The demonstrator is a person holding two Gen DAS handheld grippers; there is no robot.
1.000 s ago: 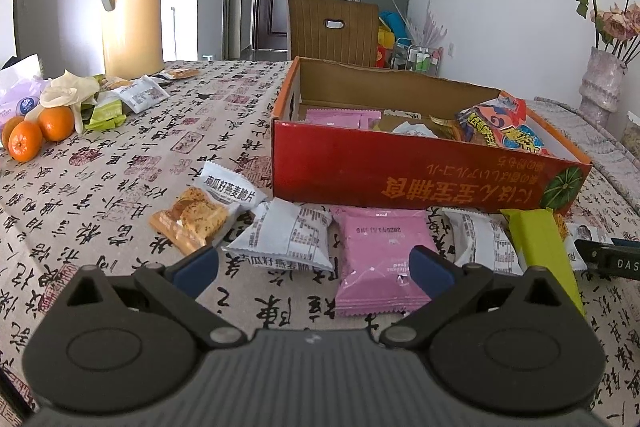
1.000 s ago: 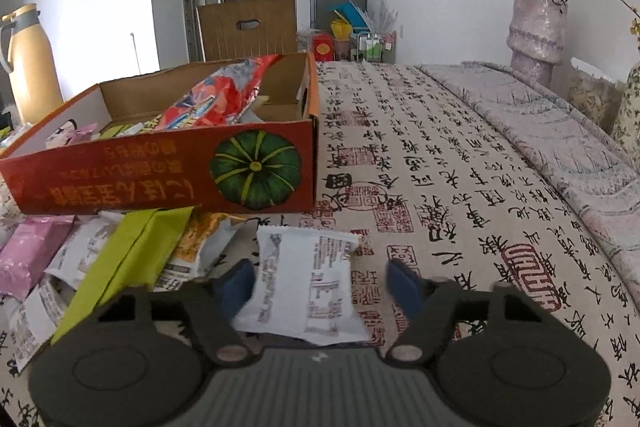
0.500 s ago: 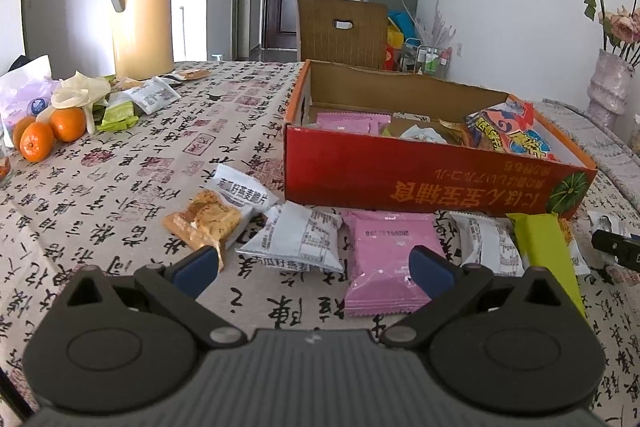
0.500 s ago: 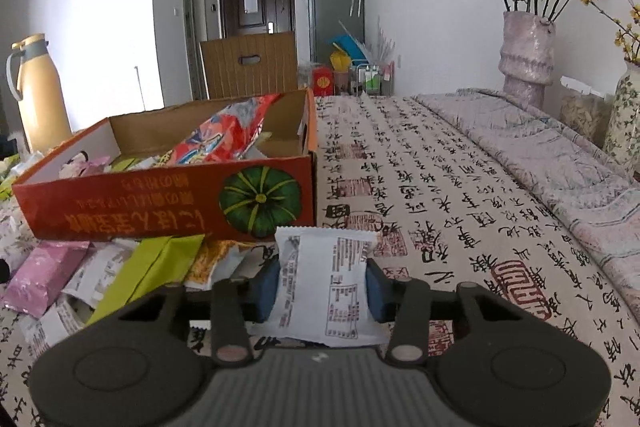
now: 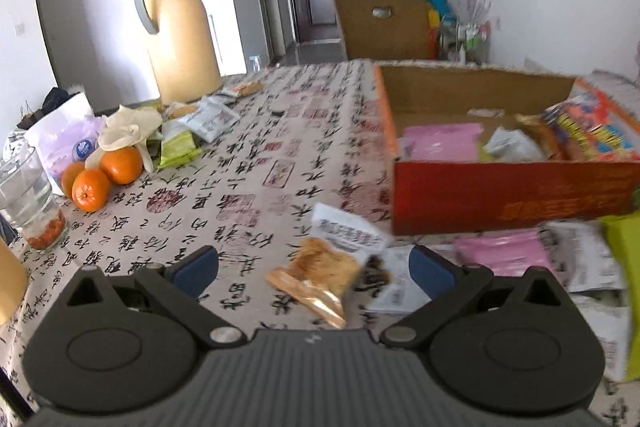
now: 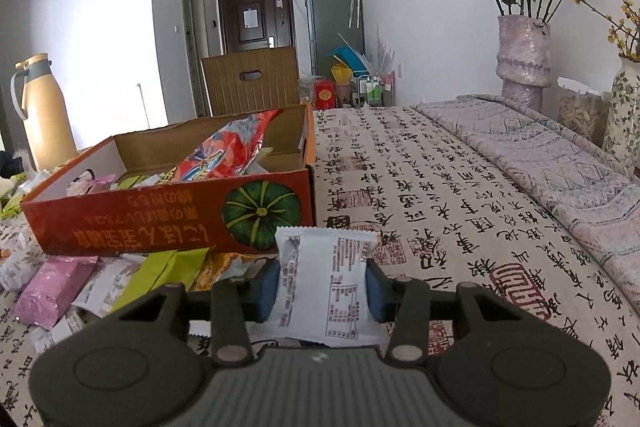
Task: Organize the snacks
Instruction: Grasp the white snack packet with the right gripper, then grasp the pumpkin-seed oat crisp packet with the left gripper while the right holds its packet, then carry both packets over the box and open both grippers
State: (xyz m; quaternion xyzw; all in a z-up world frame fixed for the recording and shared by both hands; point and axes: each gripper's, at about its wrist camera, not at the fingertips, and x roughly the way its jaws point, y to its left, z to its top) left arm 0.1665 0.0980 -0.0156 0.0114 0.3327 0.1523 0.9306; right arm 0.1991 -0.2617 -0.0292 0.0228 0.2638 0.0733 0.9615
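A red cardboard box [image 5: 512, 191] [image 6: 160, 223] holds pink, white and bright printed snack packs. In front of it lie loose packs: a pink one [image 5: 504, 251] [image 6: 52, 287], a green one [image 6: 160, 271] and white ones. My left gripper [image 5: 314, 269] is open above a clear biscuit pack [image 5: 316, 275] with a white label, which lies on the cloth between its blue fingers, untouched. My right gripper [image 6: 322, 285] is shut on a white snack pack [image 6: 326, 287], lifted off the table in front of the box's pumpkin picture.
At the left stand a tan thermos jug [image 5: 180, 31], oranges [image 5: 104, 175], a glass [image 5: 30, 203] and more wrappers [image 5: 200, 119]. Two flower vases [image 6: 524, 55] stand at the far right edge. A brown chair back [image 5: 384, 23] rises behind the table.
My right gripper closed on the white pack and raised it slightly. My left gripper swung left, so the biscuit pack now lies between its fingers and the box sits further right.
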